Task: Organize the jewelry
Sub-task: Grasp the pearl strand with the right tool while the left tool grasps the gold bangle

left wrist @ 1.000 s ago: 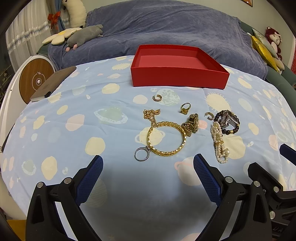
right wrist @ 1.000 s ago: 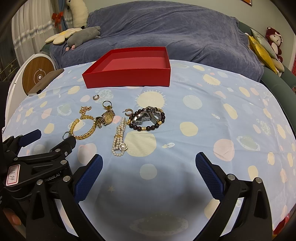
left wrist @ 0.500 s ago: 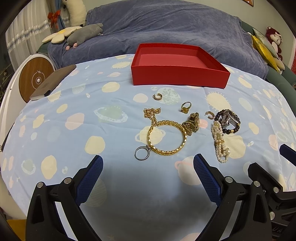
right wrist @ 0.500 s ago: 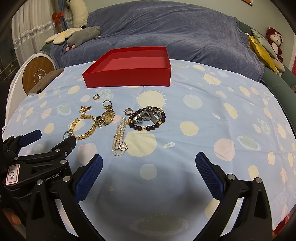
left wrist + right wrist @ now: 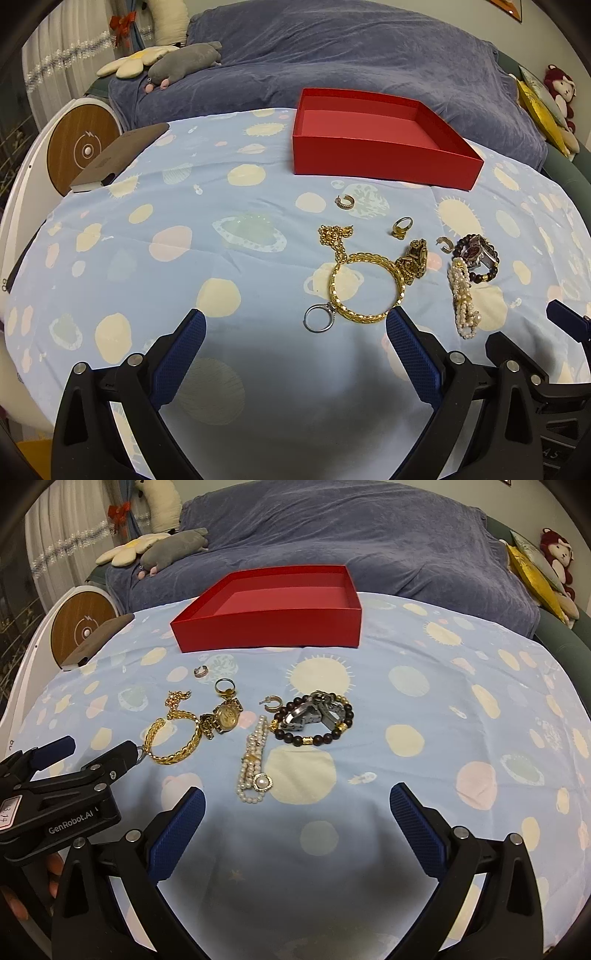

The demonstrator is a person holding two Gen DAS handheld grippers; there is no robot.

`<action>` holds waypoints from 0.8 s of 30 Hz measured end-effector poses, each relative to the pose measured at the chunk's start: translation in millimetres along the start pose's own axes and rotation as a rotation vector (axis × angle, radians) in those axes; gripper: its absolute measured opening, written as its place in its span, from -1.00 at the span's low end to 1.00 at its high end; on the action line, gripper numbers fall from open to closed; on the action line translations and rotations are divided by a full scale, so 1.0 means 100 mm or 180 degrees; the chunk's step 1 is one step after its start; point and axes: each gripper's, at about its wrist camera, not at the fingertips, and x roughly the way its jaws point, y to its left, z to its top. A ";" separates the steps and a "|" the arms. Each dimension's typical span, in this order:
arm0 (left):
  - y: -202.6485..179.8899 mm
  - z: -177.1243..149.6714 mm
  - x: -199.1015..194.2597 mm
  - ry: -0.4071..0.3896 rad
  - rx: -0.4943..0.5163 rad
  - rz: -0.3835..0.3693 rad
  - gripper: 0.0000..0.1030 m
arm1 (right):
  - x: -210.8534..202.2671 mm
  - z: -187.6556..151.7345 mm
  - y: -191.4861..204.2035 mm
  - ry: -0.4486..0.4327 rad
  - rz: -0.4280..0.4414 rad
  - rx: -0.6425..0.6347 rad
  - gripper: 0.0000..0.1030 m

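Through the left wrist camera I saw my left gripper [image 5: 293, 334] low over the desk [image 5: 155, 206], jaws wide apart with nothing between them. Just beyond its right fingertip lay a gold bracelet [image 5: 364, 286], a silver ring [image 5: 318, 319] touching its near left edge and a gold chain [image 5: 334, 236] trailing off its far side. A gold watch [image 5: 415, 260] sat against its right side. Farther right were a pearl bracelet [image 5: 463, 301] and a dark bead bracelet [image 5: 480, 254]. A red box [image 5: 380, 162] stood behind, open. The right gripper's black frame [image 5: 546, 373] edged in at lower right.
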 end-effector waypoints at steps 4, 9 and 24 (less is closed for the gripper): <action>0.09 0.01 0.03 0.0059 -0.0051 -0.0004 0.86 | 0.17 0.07 0.06 0.0119 0.0097 -0.0007 0.52; 0.21 0.04 0.07 0.0092 -0.0125 -0.0023 0.86 | 0.32 0.11 0.13 0.0212 0.0150 -0.0034 0.32; 0.11 0.03 0.17 0.0125 0.0012 -0.0182 0.86 | 0.36 0.15 0.11 0.0170 0.0223 -0.0095 -0.72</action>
